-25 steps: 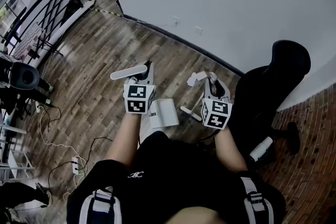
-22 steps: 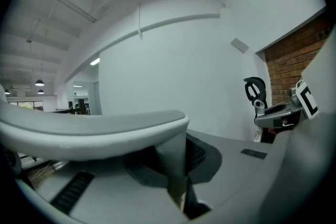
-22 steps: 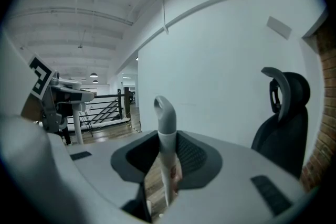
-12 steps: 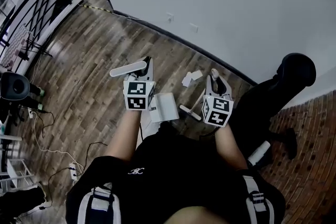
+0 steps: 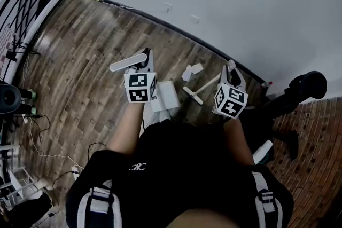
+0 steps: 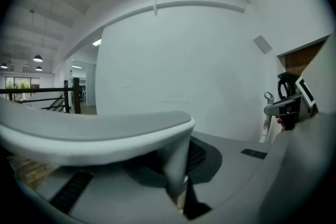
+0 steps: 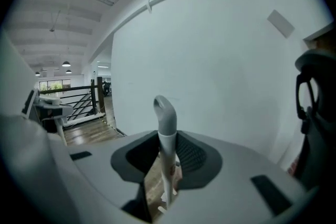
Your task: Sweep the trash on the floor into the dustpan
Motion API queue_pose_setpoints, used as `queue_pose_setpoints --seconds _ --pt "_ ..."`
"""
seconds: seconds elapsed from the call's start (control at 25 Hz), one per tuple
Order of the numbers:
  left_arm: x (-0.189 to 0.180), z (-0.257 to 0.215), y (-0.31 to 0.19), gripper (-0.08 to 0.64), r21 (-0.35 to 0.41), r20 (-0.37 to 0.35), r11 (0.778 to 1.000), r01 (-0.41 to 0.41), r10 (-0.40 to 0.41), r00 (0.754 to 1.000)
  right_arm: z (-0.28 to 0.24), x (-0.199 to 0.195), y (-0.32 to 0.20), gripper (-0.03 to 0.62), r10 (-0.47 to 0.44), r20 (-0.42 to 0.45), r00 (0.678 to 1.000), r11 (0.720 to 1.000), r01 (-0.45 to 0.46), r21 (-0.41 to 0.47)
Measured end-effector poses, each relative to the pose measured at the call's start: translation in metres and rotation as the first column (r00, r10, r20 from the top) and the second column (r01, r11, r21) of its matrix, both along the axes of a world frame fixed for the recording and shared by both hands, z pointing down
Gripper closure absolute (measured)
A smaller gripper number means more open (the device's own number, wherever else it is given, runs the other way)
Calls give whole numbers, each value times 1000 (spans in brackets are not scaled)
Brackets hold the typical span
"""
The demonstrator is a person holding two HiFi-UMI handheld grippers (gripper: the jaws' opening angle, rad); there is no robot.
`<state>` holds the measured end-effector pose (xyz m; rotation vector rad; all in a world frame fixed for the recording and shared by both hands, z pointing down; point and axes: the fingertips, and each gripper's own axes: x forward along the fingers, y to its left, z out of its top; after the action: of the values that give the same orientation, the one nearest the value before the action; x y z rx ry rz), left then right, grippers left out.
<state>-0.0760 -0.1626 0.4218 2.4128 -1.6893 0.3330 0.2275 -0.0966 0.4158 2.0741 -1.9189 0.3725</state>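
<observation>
In the head view my left gripper [image 5: 145, 59] is shut on the long white handle [image 5: 128, 62] of the dustpan [image 5: 166, 94], whose pan rests on the wood floor just in front of the person. That handle [image 6: 94, 131] fills the left gripper view. My right gripper [image 5: 231, 69] is shut on the broom's thin handle [image 7: 167, 128]. The broom slants down-left to its white head [image 5: 192, 95], just right of the dustpan. Two or three white paper scraps [image 5: 192, 70] lie on the floor beyond the broom head, near the wall.
A white wall with a dark baseboard [image 5: 176, 34] runs close behind the scraps. A black office chair [image 5: 302, 87] stands at the right, beside a brick-patterned floor [image 5: 315, 136]. A black railing [image 5: 24, 2] is at the upper left; cables [image 5: 51, 147] trail at the left.
My right gripper has swung to the right with the broom, and the broom head has moved away from the dustpan. The view has shifted, so the chair sits further right. The left gripper holds still.
</observation>
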Motion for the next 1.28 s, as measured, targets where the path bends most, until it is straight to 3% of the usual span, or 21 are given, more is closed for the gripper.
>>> queue_pose_setpoints --seconds 0.32,0.72,0.92,1.08,1.28 --pt "-19 41 -69 537 -6 -30 1000 30 -31 999 -10 44 -84 483 179 9 984 983 -179 23" --pt "0 103 -127 532 -21 -18 1000 -2 2 1000 8 86 -190 483 280 -23 960 960 -279 28" --pt "1 143 -145 529 -58 -13 998 13 -14 1000 26 105 -224 483 292 -48 955 956 -291 24" --pt "1 171 -153 529 -88 -14 996 23 -25 1000 29 116 -236 483 293 -75 953 954 -288 78" --pt "-10 207 -160 528 -136 -14 987 86 -89 996 50 131 -256 483 277 -98 956 960 -271 71"
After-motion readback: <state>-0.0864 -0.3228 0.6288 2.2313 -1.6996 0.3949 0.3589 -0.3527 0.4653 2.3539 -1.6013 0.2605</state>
